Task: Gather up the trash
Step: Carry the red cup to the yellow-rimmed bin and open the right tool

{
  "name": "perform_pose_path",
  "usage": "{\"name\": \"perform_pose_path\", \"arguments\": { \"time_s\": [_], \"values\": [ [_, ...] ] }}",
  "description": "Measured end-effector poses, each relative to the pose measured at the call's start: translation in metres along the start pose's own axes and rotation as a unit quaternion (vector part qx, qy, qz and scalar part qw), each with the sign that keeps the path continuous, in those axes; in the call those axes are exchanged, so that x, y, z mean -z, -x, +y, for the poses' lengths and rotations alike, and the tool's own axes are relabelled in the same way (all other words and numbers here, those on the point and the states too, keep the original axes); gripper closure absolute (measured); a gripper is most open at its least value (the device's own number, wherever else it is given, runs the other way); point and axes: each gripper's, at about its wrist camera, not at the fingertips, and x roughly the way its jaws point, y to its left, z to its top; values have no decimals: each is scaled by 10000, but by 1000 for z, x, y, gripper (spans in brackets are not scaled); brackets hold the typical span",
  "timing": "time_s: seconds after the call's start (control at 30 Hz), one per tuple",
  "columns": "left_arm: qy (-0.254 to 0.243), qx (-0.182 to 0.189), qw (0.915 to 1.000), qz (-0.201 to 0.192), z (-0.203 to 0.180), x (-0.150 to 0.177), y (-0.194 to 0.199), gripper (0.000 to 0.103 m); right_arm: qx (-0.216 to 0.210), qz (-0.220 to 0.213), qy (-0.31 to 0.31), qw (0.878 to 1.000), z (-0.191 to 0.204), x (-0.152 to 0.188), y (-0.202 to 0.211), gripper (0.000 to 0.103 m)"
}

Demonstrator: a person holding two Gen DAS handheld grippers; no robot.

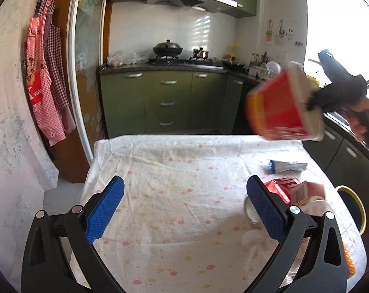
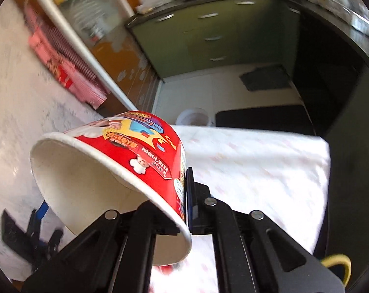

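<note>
A red paper noodle cup (image 2: 116,168) is held aloft above the cloth-covered counter (image 1: 174,175), its rim wall clamped by the right gripper (image 2: 184,195); the left gripper (image 1: 184,210) hovers with fingers apart. Carrying-off appears in hand; a white bin (image 2: 195,117) beyond the counter is judged the likely drop point; wrappers (image 1: 287,190) remain to be gathered.

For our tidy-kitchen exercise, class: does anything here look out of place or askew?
Yes. Wrappers and a red packet litter the table at its right side. The red noodle cup hangs tipped sideways above the table, its wall pinched in the right tongs.
</note>
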Motion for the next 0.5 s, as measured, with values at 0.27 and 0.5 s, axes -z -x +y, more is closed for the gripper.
{"name": "perform_pose_path", "arguments": {
  "time_s": [0.27,0.5],
  "values": [
    [-211,444,9985,-255,-20,-4,49,4,1033,132,-1552,9824,-159,134,120,99],
    [-416,685,9967,-101,-54,5,84,4,1333,880,-2484,9554,-259,229,91,97]
  ]
}}
